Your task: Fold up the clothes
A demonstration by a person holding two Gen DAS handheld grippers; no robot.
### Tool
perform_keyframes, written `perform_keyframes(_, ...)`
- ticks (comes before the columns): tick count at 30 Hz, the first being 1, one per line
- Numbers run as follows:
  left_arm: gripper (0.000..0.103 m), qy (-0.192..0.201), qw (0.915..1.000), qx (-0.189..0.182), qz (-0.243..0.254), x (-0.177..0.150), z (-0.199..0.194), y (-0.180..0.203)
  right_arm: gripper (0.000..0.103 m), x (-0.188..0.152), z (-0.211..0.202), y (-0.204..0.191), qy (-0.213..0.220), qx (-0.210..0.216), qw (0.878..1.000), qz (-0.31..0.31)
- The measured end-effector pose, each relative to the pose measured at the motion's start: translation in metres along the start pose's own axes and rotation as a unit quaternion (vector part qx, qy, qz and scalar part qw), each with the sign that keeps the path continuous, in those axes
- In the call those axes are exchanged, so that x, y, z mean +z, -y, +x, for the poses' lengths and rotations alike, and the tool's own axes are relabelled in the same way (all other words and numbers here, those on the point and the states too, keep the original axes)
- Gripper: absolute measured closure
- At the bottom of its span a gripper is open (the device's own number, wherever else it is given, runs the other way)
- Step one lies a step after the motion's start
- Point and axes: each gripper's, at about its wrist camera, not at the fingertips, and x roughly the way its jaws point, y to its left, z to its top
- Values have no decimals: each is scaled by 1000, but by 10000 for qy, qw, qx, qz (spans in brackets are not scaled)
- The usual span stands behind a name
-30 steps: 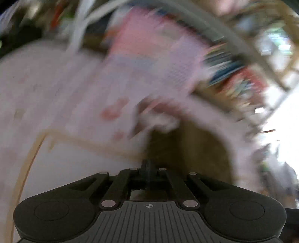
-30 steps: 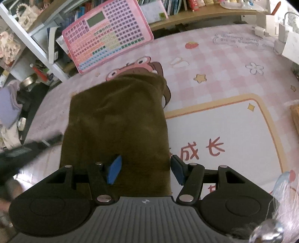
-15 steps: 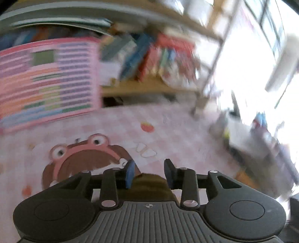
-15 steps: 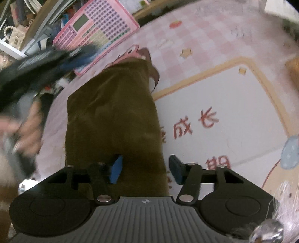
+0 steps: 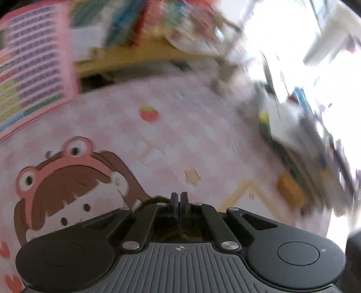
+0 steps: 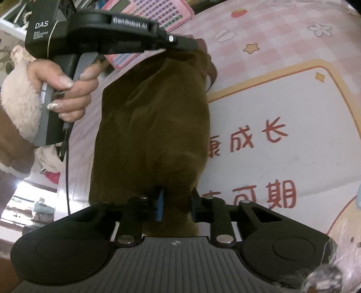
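Note:
A dark olive-brown garment [image 6: 153, 126] lies lengthwise on the pink cartoon table mat [image 6: 282, 94]. My right gripper [image 6: 176, 202] has its jaws closed on the garment's near end, with cloth bunched between the blue pads [image 6: 160, 202]. My left gripper [image 6: 191, 45] reaches over the garment's far end in the right wrist view, held by a hand [image 6: 67, 90]. In the left wrist view my left gripper [image 5: 179, 200] is shut, with a bit of the brown cloth [image 5: 158, 199] showing at its fingertips.
A pink keyboard toy [image 6: 155, 15] leans at the table's far side, also in the left wrist view [image 5: 33, 74]. A wooden shelf of books [image 5: 140, 51] stands behind it. Blurred clutter [image 5: 293, 135] sits at the right edge of the table.
My left gripper swung to the garment's far end and closed from open to shut. My right gripper's jaws narrowed onto the near end of the garment.

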Motion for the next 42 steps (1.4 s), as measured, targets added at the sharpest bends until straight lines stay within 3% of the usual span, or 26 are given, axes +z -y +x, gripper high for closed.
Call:
perform_keyframes(2, 103, 323, 9966, 271, -703, -3, -4, -17, 89, -1, -1, -1, 40, 26, 10000, -44)
perform_keyframes(5, 103, 591, 9896, 82, -1312, -14, -10, -32, 90, -2, -3, -1, 80, 37, 9999, -51)
perform_keyframes(10, 95, 1353, 9820, 228, -1299, -23, -52, -29, 89, -5, -1, 0, 15, -12, 10000, -41)
perform_keyframes(12, 92, 1600, 9784, 304, -1274, -33, -75, -26, 84, -6, -2, 0, 50, -54, 10000, -37)
perform_keyframes(14, 82, 1739, 9768, 459, -1164, -51, -97, -20, 81, -6, -6, -1, 153, -133, 9998, -35)
perform_keyframes(16, 64, 1796, 9759, 629, -1068, -73, -112, -12, 79, -7, -10, -3, 263, -209, 9994, -34)
perform_keyframes(19, 55, 1834, 9742, 946, -914, -114, -131, 1, 69, -11, -19, -8, 535, -351, 9979, -21)
perform_keyframes(25, 43, 1855, 9645, 1504, -1130, -182, -154, 18, 64, -19, -35, -18, 995, -612, 9931, 84)
perform_keyframes(29, 39, 1947, 9609, 1501, -1272, -203, -165, 14, 62, -11, -28, -37, 1350, -994, 9855, -251)
perform_keyframes(32, 39, 1902, 9603, 1592, -1276, -209, -167, 9, 46, 0, -17, -55, 1571, -1331, 9764, -658)
perform_keyframes(36, 39, 1937, 9572, 1614, -1418, -217, -172, 4, 46, 16, 1, -78, 1820, -1785, 9598, -1171)
perform_keyframes(40, 39, 1931, 9560, 1626, -1493, -228, -177, 1, 46, 38, 39, -81, 1601, -2235, 9516, -1377)
perform_keyframes(42, 39, 1879, 9554, 1660, -1563, -233, -179, -3, 41, 48, 59, -81, 1418, -2472, 9467, -1502)
